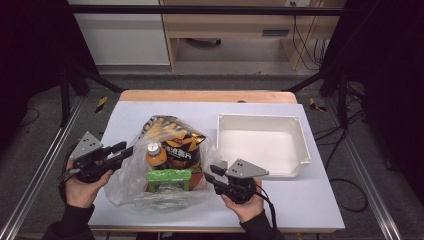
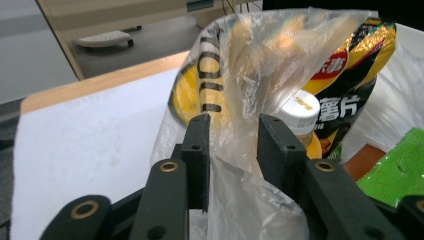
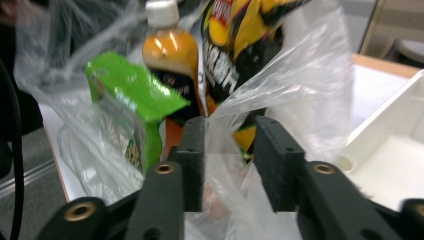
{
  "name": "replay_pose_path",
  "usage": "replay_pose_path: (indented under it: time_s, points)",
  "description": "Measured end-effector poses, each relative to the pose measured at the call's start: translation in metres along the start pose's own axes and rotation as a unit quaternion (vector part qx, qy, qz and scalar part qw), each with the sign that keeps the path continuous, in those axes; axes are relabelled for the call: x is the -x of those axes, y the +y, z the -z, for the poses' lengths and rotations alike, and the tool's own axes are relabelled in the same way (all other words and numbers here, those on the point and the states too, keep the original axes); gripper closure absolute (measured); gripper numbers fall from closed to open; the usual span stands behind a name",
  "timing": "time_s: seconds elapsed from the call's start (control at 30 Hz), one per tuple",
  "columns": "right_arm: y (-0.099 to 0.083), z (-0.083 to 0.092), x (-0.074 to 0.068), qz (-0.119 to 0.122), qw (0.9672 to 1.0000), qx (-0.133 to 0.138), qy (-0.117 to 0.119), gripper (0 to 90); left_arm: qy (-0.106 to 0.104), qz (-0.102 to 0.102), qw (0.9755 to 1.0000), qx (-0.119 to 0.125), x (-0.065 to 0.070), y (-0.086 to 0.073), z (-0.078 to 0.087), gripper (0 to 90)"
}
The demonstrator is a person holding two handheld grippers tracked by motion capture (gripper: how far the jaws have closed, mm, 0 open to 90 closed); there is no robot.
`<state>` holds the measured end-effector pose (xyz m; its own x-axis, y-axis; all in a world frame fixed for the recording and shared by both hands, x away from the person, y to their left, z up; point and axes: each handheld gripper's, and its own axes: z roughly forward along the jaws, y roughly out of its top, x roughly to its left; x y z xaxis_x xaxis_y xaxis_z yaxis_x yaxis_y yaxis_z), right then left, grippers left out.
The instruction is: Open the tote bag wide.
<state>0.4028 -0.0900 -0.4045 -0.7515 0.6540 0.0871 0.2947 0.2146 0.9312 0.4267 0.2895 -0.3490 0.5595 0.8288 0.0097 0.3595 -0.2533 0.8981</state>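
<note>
A clear plastic bag [image 1: 127, 182] lies at the table's front middle. It holds a black and yellow chip packet [image 1: 175, 137], an orange drink bottle [image 1: 156, 156] with a white cap, and a green packet [image 1: 169, 177]. My left gripper [image 1: 122, 149] is at the bag's left edge. Its jaws stand apart, with loose bag film [image 2: 250, 200] rising between them and the chip packet [image 2: 350, 75] behind. My right gripper [image 1: 212, 172] is at the bag's right edge. In the right gripper view its jaws [image 3: 230, 125] are also apart around a fold of film, with the bottle [image 3: 167, 47] beyond.
A white, empty rectangular tray [image 1: 260, 145] stands to the right of the bag, close to my right gripper. The pale table top [image 1: 125, 115] has free room at the back left. A wooden strip edges the far side.
</note>
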Motion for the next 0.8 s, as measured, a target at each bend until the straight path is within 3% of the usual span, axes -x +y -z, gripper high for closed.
replay_pose_path:
  time_s: [0.23, 0.33, 0.53, 0.8]
  points:
    - [0.012, 0.014, 0.009, 0.001, 0.9992, 0.030, -0.025, 53.3, 0.003, -0.010, 0.9998, 0.018, 0.000, 0.000, -0.003, 51.3]
    - [0.017, 0.019, 0.012, 0.003, 0.9985, 0.040, -0.037, 51.1, -0.002, -0.016, 0.9997, 0.020, 0.000, 0.003, -0.004, 50.7]
    - [0.026, 0.024, 0.015, 0.008, 0.9969, 0.066, -0.043, 48.2, 0.024, -0.055, 0.9980, 0.022, 0.003, 0.006, -0.005, 50.3]
    - [0.034, 0.027, 0.012, 0.013, 0.9970, 0.066, -0.038, 47.0, 0.024, -0.053, 0.9982, 0.013, 0.005, 0.005, -0.006, 50.7]
